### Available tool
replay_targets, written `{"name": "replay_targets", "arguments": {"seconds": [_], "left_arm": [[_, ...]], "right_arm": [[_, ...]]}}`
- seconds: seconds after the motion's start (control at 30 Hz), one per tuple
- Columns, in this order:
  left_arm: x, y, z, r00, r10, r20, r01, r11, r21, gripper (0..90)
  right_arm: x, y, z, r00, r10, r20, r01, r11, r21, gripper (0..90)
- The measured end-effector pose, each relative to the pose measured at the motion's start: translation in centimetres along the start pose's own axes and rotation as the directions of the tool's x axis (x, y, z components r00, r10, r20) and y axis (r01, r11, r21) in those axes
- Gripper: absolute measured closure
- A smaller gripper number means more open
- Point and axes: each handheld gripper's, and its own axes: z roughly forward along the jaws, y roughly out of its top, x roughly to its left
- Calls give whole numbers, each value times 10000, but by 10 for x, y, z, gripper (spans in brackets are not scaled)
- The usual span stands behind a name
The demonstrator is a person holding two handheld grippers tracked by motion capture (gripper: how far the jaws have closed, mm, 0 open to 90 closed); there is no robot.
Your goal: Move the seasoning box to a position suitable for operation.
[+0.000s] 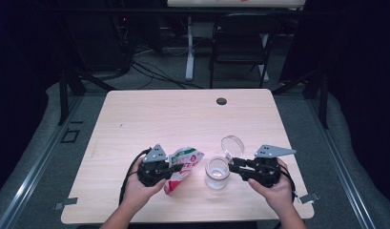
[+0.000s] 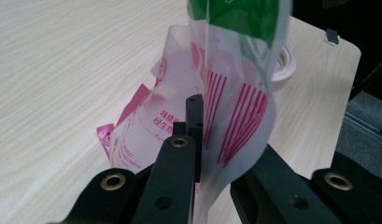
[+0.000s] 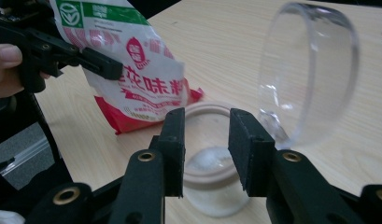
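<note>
Your left claw (image 1: 176,168) pinches the seasoning packet (image 1: 183,164); your right claw (image 1: 234,165) hangs half-open at the glass jar (image 1: 217,172).

Your right gripper view shows white powder in the jar and its hinged lid (image 3: 307,74) swung up, nothing between the pads; your high view shows jar and packet near the wooden desk's (image 1: 183,114) front edge, a dark room with a folding chair (image 1: 240,43) behind.

Lab or studio recording bay.
We note a pale wood-grain table (image 1: 183,119) ringed by black curtains (image 1: 354,71), a black folding chair (image 1: 240,40), loose floor cables (image 1: 154,71) and a white desk leg (image 1: 189,47).
</note>
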Motion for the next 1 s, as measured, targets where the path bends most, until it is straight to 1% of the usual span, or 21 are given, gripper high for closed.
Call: {"name": "replay_targets", "arguments": {"seconds": [0.07,0.17,0.2,0.23,0.27,0.33,0.37,0.43,0.57,0.63,0.7,0.83,0.9,1.0], "left_arm": [[-1,-2,-1,10000,-16,-61,16,10000,-62,889],[-1,-6,-4,9996,-262,-85,260,9995,-153,884],[-1,-7,-4,9994,-330,-109,327,9992,-209,882],[-1,-8,-5,9991,-387,-150,382,9988,-292,880],[-1,-9,-6,9988,-451,-177,446,9986,-273,879],[-1,-9,-7,9984,-503,-262,494,9982,-333,876],[-2,-10,-7,9983,-497,-317,485,9981,-378,876],[-2,-9,-8,9984,-463,-332,451,9983,-375,875],[-1,-9,-9,9981,-574,-244,562,9974,-443,871],[-1,-9,-9,9984,-508,-252,496,9978,-440,870],[-1,-9,-9,9982,-552,-218,542,9975,-453,869],[-1,-10,-9,9984,-524,-197,515,9977,-444,868],[-1,-10,-9,9984,-534,-193,525,9976,-448,867],[-2,-10,-8,9982,-563,-188,553,9974,-457,866]], "right_arm": [[5,4,7,9997,-212,-121,213,9998,35,667],[11,5,16,9984,-450,-349,455,9989,128,667],[14,6,20,9973,-599,-420,610,9978,269,667],[16,6,23,9972,-610,-427,623,9976,288,666],[17,6,26,9964,-699,-481,719,9966,396,663],[20,10,32,9940,-816,-729,866,9939,683,652],[23,12,35,9933,-886,-744,943,9927,759,648],[27,18,39,9895,-1261,-704,1317,9880,808,638],[31,30,51,9853,-1552,-710,1609,9835,825,616],[32,35,60,9826,-1731,-674,1786,9800,876,602],[33,39,68,9821,-1734,-740,1791,9806,795,597],[34,42,78,9806,-1768,-848,1832,9802,749,585],[34,42,80,9806,-1751,-882,1819,9804,756,583],[34,42,81,9790,-1849,-861,1909,9793,679,566]]}}
